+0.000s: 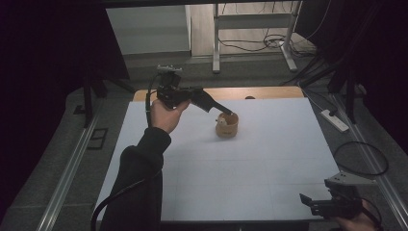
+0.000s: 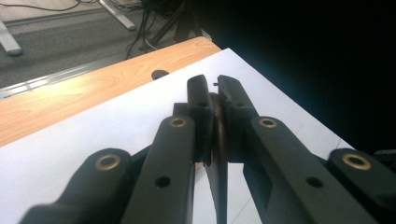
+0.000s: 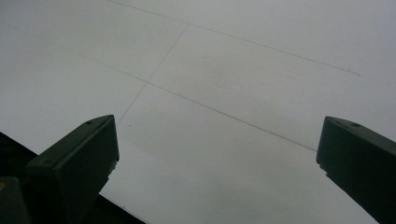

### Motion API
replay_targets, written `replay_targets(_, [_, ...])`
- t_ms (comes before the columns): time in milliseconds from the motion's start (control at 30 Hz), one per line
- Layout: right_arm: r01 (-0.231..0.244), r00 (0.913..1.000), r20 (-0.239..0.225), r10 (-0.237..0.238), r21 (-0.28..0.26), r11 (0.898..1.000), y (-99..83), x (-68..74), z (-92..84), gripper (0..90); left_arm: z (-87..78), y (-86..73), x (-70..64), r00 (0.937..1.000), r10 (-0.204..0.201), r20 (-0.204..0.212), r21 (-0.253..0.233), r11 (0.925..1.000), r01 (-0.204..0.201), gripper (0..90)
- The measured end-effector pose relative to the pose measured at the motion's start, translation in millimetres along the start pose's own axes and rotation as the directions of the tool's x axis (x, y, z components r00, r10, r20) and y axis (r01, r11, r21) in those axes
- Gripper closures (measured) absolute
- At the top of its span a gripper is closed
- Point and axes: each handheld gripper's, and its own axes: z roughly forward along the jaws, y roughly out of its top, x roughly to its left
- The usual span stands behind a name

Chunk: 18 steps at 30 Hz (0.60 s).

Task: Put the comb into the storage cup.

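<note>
A small round wooden cup (image 1: 227, 127) stands on the white table cover (image 1: 250, 163), a little back of the middle, with something pale inside it. My left gripper (image 1: 230, 114) reaches down to it from the left and is shut on its far rim. In the left gripper view the thin wooden rim (image 2: 218, 130) is pinched between the two black jaws of the left gripper (image 2: 214, 88). My right gripper (image 1: 308, 202) rests at the table's front right corner, held by a hand. In the right gripper view the right gripper (image 3: 217, 154) stands open over bare white sheet.
A strip of bare wooden tabletop (image 1: 250, 92) with a dark hole (image 2: 159, 73) runs along the far edge. On the floor lie a white power strip (image 1: 334, 120) and a looped cable (image 1: 361, 159) at the right. Metal table legs (image 1: 216, 43) stand behind.
</note>
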Motion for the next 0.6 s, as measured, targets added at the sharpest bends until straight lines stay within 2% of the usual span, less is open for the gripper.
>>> replay_targets(600, [0.003,1.0000,-0.006,-0.003,0.001,1.000,-0.1,0.2,0.2,0.0,16.8,1.3,11.8,0.9996,-0.023,-0.014,0.036,0.9991,0.023,83.5])
